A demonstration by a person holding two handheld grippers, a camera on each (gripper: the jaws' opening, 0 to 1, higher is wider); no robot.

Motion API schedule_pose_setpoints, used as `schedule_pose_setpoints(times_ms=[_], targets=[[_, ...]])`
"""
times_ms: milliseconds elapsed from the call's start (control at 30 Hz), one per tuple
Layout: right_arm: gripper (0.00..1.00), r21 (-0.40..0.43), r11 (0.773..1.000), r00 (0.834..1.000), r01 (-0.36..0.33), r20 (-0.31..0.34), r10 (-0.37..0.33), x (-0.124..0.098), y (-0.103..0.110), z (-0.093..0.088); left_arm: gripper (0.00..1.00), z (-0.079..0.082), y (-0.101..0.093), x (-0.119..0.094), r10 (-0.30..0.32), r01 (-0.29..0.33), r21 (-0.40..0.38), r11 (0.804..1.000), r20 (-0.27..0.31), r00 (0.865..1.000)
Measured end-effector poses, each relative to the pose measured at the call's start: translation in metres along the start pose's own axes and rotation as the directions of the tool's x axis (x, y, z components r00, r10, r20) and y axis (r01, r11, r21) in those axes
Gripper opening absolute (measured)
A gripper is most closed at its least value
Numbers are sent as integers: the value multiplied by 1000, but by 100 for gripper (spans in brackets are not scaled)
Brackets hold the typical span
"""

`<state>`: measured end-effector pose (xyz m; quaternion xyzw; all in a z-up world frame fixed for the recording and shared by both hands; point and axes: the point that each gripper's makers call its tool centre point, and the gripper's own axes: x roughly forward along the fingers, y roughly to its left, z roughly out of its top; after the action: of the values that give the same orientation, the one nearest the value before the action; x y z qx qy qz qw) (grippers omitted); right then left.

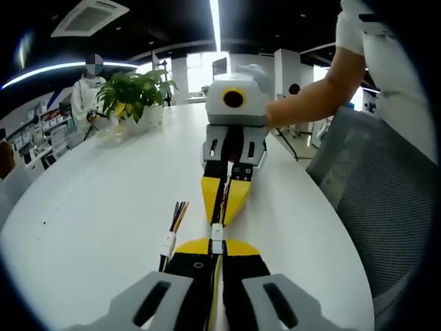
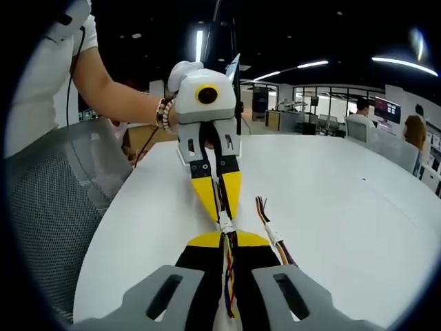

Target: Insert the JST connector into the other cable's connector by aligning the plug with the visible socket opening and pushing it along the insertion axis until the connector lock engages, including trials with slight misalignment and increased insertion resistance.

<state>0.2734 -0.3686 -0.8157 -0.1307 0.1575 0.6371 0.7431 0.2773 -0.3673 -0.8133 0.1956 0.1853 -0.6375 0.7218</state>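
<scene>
Left gripper [image 1: 217,249] clamped on white connector [image 1: 217,234]; right gripper [image 2: 225,238] clamped on wired plug [image 2: 225,222]. Tip to tip above white table [image 1: 103,200]. Spare cable [image 1: 170,238] alongside.

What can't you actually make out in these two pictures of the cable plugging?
- Whether the small white plastic connector is fully locked: left gripper view, too small, pinched between yellow tips of the left tool and right tool.
- Held cable's wire run: right gripper view, hidden between the closed jaws.
- Spare multicoloured wire bundle: its pins are too small to make out.
</scene>
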Motion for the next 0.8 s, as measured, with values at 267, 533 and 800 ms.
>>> schedule_pose_setpoints(times_ms=[267, 533, 800], targets=[[0, 5, 1000, 1000, -4, -7, 4, 2, 2, -3, 0, -3, -2, 1, -7, 7, -11, 1000, -7, 1000], [1, 2, 1000, 1000, -8, -7, 8, 5, 3, -4, 0, -6, -2, 0, -10, 10, -9, 1000, -21, 1000], [1, 2, 1000, 1000, 11, 11, -11, 3, -13, -4, 0, -4, 12, 5, 6, -6, -25, 1000, -4, 1000]])
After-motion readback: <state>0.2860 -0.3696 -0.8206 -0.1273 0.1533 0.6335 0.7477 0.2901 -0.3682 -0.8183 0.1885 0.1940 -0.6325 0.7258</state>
